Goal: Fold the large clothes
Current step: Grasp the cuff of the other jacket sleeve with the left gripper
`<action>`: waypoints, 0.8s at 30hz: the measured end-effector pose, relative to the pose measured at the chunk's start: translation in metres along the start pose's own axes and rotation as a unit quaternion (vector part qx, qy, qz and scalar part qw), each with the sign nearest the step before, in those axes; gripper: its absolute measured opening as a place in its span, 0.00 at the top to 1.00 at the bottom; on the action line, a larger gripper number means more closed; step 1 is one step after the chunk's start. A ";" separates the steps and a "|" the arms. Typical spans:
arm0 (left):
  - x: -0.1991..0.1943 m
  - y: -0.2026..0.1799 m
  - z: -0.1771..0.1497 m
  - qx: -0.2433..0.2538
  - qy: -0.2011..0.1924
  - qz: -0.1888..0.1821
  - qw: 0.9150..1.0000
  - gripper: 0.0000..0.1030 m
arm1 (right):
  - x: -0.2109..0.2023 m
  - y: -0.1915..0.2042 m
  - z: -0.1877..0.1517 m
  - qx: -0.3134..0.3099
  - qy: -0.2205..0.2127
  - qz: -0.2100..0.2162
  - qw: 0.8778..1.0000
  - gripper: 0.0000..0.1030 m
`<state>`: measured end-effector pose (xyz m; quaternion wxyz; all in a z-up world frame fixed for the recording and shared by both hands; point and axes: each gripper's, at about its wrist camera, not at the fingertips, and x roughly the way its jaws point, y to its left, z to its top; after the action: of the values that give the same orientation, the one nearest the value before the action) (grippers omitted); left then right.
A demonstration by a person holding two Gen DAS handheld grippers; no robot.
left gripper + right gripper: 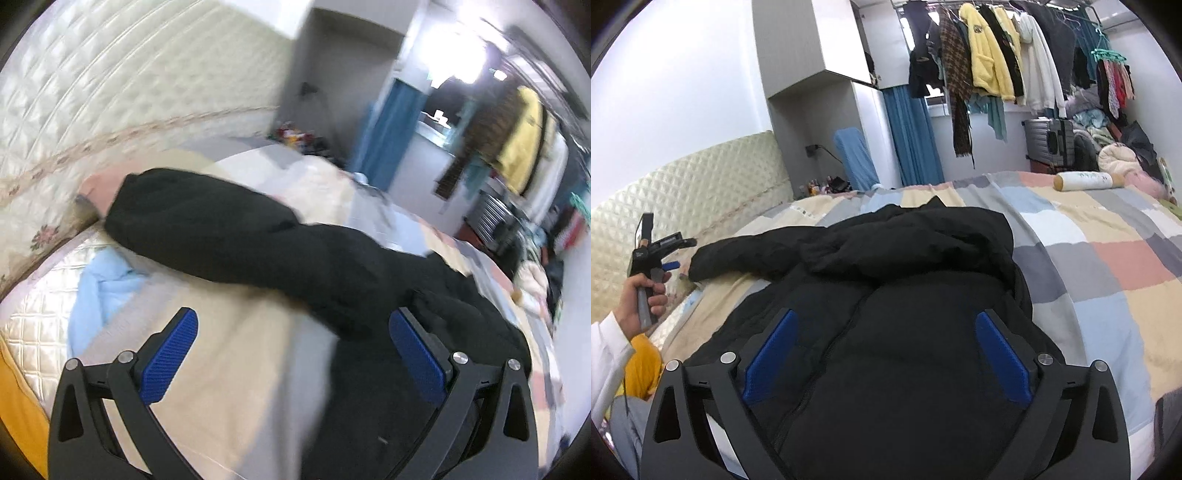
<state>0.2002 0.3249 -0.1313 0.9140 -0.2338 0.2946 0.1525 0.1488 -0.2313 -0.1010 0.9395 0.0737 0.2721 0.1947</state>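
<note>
Jacket: a black puffy jacket (886,295) lies spread on the bed (1108,258), over its checked cover.
Sleeve: one sleeve (221,229) stretches out long toward the quilted headboard (701,192), its cuff at the bed's edge.
Right gripper (882,358): jaws wide apart and empty, hovering over the jacket's body beside the zip.
Left gripper (291,354): jaws apart, nothing between them; the view is blurred, so contact is hard to judge.
Key relation: the sleeve runs up and left from the left jaws, so the left hand (646,299) seems the nearer one to fold it in.
</note>
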 end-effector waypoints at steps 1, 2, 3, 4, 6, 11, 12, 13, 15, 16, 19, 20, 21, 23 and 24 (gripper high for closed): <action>0.007 0.016 0.007 -0.016 -0.001 0.004 1.000 0.00 | 0.001 -0.001 0.000 0.002 0.001 -0.002 1.000 0.05; 0.012 0.031 0.012 -0.031 -0.003 0.006 0.999 0.00 | 0.003 -0.001 0.000 0.003 0.001 -0.009 1.000 0.05; 0.019 0.047 0.017 -0.050 -0.006 0.006 0.999 0.00 | 0.005 -0.001 0.001 0.004 0.002 -0.016 1.000 0.05; 0.027 0.063 0.022 -0.067 -0.009 0.005 0.998 0.00 | 0.008 -0.001 0.002 0.004 0.003 -0.020 1.000 0.05; 0.043 0.089 0.025 -0.092 -0.011 0.019 0.996 0.00 | 0.016 0.000 0.004 0.009 0.008 -0.028 1.000 0.05; 0.088 0.149 0.026 -0.171 -0.005 0.016 0.985 0.01 | 0.036 -0.002 0.005 0.025 0.030 -0.040 0.998 0.05; 0.096 0.159 0.025 -0.188 -0.010 0.008 0.982 0.01 | 0.040 -0.003 0.005 0.031 0.035 -0.040 0.998 0.05; 0.102 0.168 0.024 -0.200 -0.016 0.003 0.980 0.01 | 0.043 -0.003 0.005 0.035 0.038 -0.040 0.998 0.05; 0.113 0.179 0.023 -0.217 -0.022 -0.005 0.976 0.01 | 0.050 -0.003 0.007 0.038 0.042 -0.045 0.997 0.05; 0.120 0.186 0.022 -0.230 -0.026 -0.012 0.973 0.01 | 0.053 -0.002 0.007 0.037 0.044 -0.047 0.997 0.05; 0.134 0.196 0.021 -0.252 -0.031 -0.020 0.967 0.02 | 0.063 0.001 0.009 0.039 0.052 -0.054 0.996 0.05; 0.137 0.198 0.022 -0.256 -0.037 -0.017 0.966 0.05 | 0.066 0.001 0.009 0.040 0.056 -0.055 0.996 0.05; 0.139 0.199 0.025 -0.258 -0.041 -0.022 0.965 0.06 | 0.069 0.002 0.009 0.041 0.059 -0.056 0.996 0.05; 0.143 0.197 0.029 -0.261 -0.048 -0.041 0.963 0.10 | 0.072 0.002 0.009 0.041 0.063 -0.059 0.995 0.05; 0.145 0.195 0.033 -0.261 -0.047 -0.051 0.963 0.11 | 0.072 0.002 0.008 0.039 0.065 -0.060 0.995 0.05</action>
<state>0.2477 0.5265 -0.2621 0.8406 -0.4716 0.1892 0.1877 0.2087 -0.2000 -0.1284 0.9262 0.0809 0.3440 0.1315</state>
